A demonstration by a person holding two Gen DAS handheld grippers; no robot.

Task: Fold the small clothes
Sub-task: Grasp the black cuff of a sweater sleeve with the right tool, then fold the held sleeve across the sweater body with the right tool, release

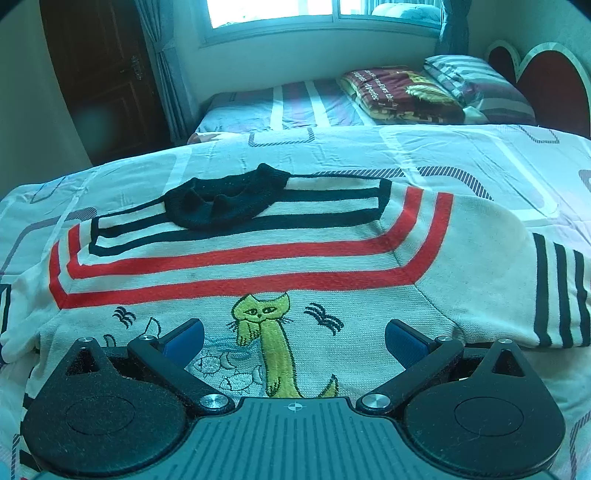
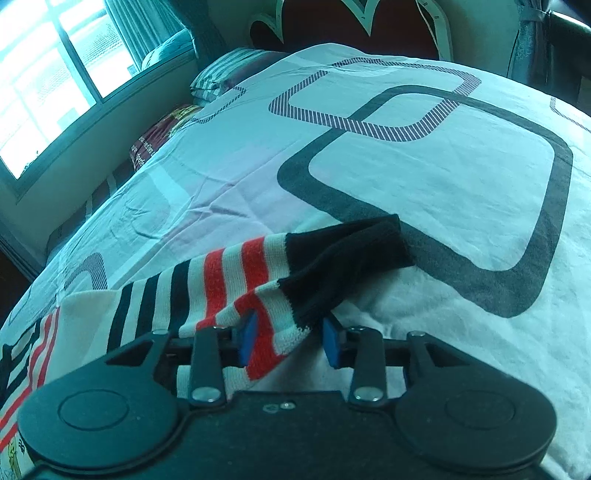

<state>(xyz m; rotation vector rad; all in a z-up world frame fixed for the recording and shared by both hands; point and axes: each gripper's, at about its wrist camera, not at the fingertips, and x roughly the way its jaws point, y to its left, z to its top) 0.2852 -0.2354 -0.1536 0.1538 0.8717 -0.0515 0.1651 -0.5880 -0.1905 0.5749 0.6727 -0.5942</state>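
1. The sweater (image 1: 295, 266) hem is hidden behind the left tongs (image 1: 294, 341).
2. Its left sleeve runs off the frame edge.
3. The folded blanket (image 1: 399, 92) print is too small to read.

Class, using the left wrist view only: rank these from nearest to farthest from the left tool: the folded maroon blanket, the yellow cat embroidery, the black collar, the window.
1. Yellow cat embroidery: on the sweater, between the open fingers of the left tool.
2. Black collar: at the sweater's far edge, left of centre.
3. Folded maroon blanket: on the far bed, right.
4. Window: back wall, top.
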